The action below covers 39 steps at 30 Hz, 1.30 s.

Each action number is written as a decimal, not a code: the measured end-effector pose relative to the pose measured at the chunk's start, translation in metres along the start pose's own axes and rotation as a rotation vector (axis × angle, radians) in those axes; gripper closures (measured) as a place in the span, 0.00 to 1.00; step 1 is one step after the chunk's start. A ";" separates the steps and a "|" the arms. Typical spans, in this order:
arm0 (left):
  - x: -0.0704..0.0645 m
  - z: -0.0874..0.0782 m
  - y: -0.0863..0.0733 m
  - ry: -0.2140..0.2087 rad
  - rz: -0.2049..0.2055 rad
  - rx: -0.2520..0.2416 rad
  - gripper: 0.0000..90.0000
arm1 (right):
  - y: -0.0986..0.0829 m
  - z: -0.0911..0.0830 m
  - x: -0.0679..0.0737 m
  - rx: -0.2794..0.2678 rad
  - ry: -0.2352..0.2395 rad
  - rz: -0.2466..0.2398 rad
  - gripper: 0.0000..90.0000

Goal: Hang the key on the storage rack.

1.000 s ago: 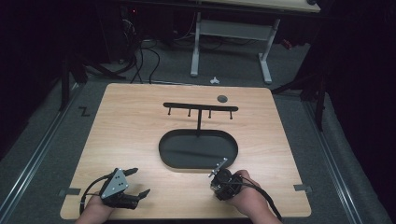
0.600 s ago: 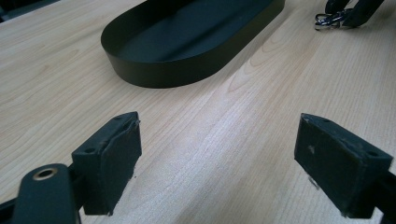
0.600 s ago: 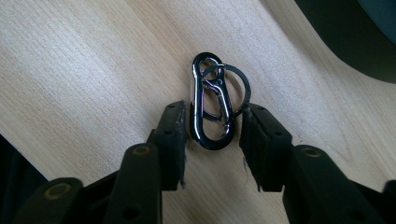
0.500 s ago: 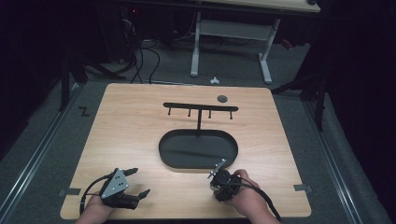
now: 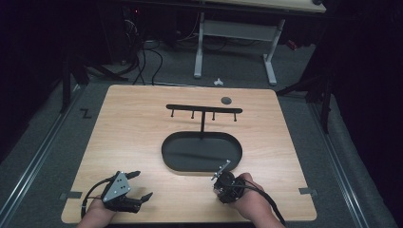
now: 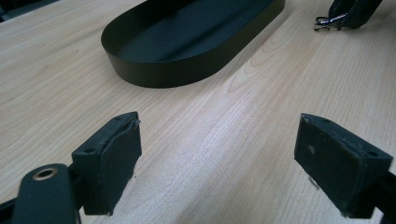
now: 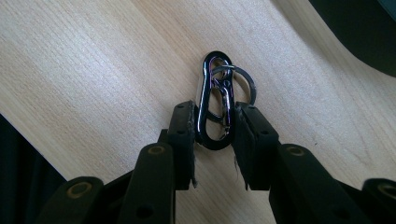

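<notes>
- High view: a wooden table is seen carrying a black oval tray at centre, a black hook rack behind it and a small dark disc near the far edge. The left gripper is held at the near left edge, jaws spread apart. The right gripper is held just before the tray's near rim.
- Left gripper view: bare wood is framed between the wide-open jaws; the tray lies ahead, unobstructed.
- Right gripper view: a metal carabiner with a key ring attached is clamped between the jaws, lying on the wood beside the tray's dark edge.
</notes>
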State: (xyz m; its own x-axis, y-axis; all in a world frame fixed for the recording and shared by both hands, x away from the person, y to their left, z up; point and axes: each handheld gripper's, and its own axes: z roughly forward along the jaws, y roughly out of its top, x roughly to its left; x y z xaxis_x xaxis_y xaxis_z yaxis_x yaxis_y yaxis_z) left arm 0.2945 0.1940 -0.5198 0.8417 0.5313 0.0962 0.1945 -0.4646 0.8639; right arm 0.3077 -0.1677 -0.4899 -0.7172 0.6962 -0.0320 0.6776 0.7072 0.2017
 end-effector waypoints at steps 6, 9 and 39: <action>0.000 0.000 0.000 0.000 0.000 0.000 0.17 | 0.002 -0.001 0.000 0.005 0.017 0.004 0.77; 0.000 0.000 0.000 -0.001 0.000 0.000 0.17 | 0.003 -0.002 0.000 0.002 0.018 0.004 0.77; 0.000 0.000 0.000 -0.003 0.002 0.002 0.17 | 0.001 -0.002 -0.002 0.015 -0.047 0.005 0.78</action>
State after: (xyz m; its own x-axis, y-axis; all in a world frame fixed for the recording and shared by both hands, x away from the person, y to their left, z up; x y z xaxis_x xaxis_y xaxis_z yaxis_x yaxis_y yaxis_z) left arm 0.2944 0.1937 -0.5198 0.8439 0.5279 0.0962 0.1940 -0.4672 0.8626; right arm 0.3092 -0.1682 -0.4875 -0.7058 0.7042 -0.0775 0.6835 0.7056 0.1869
